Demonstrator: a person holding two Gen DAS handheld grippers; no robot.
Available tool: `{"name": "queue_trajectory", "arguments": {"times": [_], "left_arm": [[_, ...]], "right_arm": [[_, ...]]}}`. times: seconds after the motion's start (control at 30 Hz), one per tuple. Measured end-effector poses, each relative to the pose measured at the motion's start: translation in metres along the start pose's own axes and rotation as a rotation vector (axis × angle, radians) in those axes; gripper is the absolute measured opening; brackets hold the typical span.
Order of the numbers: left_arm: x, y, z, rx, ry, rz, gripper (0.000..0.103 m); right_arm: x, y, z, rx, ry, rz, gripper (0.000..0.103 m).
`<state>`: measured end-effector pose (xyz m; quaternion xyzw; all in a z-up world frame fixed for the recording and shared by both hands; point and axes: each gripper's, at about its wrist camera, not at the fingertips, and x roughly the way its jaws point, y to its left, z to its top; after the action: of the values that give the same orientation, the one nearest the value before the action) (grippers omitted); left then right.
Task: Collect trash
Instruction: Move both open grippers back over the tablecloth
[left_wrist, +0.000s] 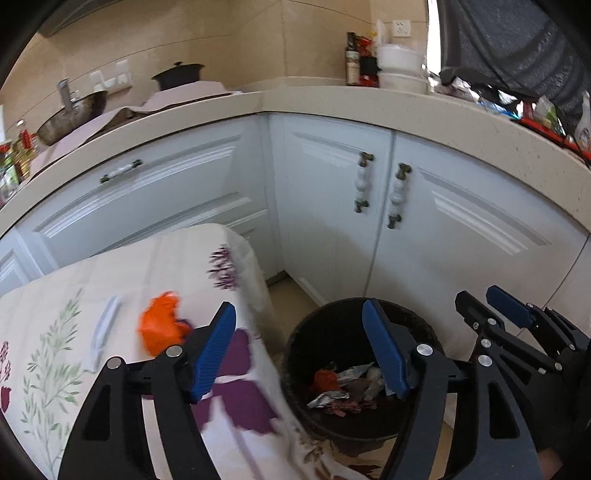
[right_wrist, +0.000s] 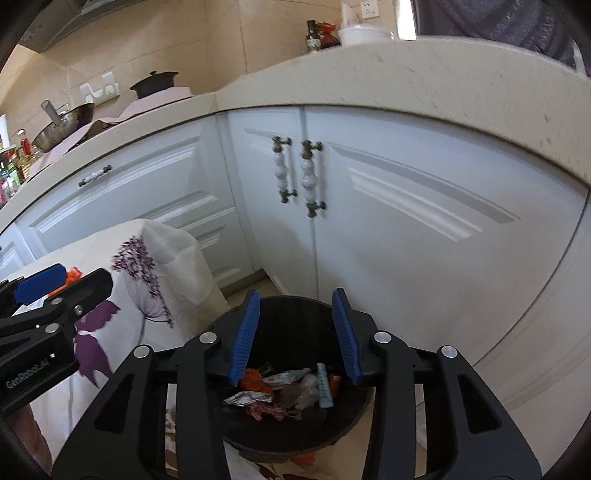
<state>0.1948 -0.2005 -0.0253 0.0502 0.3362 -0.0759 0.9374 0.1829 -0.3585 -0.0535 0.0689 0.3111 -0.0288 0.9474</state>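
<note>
A black trash bin (left_wrist: 295, 354) (right_wrist: 295, 314) stands on the floor beside a cloth-covered table (left_wrist: 66, 295); it holds several wrappers and scraps (left_wrist: 343, 387) (right_wrist: 280, 387). An orange crumpled piece of trash (left_wrist: 160, 325) and a white strip (left_wrist: 103, 332) lie on the tablecloth. My left gripper (left_wrist: 299, 332) is open and empty, straddling the table edge and the bin rim. My right gripper (right_wrist: 295, 325) is open and empty, held above the bin; it also shows at the right of the left wrist view (left_wrist: 495, 306).
White cabinet doors with ceramic handles (left_wrist: 376, 188) (right_wrist: 295, 173) stand behind the bin. A beige countertop (left_wrist: 258, 99) carries a wok (left_wrist: 70, 114), a dark pot (left_wrist: 177, 74), bottles and white bowls (left_wrist: 399, 62). The floral cloth hangs down next to the bin (right_wrist: 162, 266).
</note>
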Motion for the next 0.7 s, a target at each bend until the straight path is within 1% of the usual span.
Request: {"name": "queue_trajectory", "arguments": {"times": [0.17, 0.3, 0.43, 0.7], "left_arm": [[-0.012, 0.038, -0.003, -0.045, -0.001, 0.046, 0.069], [-0.020, 0.071, -0.007, -0.077, -0.006, 0.101, 0.069], [-0.024, 0.109, -0.013, -0.122, 0.006, 0.161, 0.069], [-0.035, 0.177, -0.032, -0.197, 0.027, 0.260, 0.069]], "right_arm": [[-0.006, 0.032, 0.007, -0.029, -0.015, 0.047, 0.045], [-0.011, 0.060, 0.011, -0.057, -0.018, 0.091, 0.046], [-0.013, 0.093, 0.015, -0.095, -0.017, 0.137, 0.047], [-0.011, 0.154, 0.017, -0.171, 0.003, 0.209, 0.048]]}}
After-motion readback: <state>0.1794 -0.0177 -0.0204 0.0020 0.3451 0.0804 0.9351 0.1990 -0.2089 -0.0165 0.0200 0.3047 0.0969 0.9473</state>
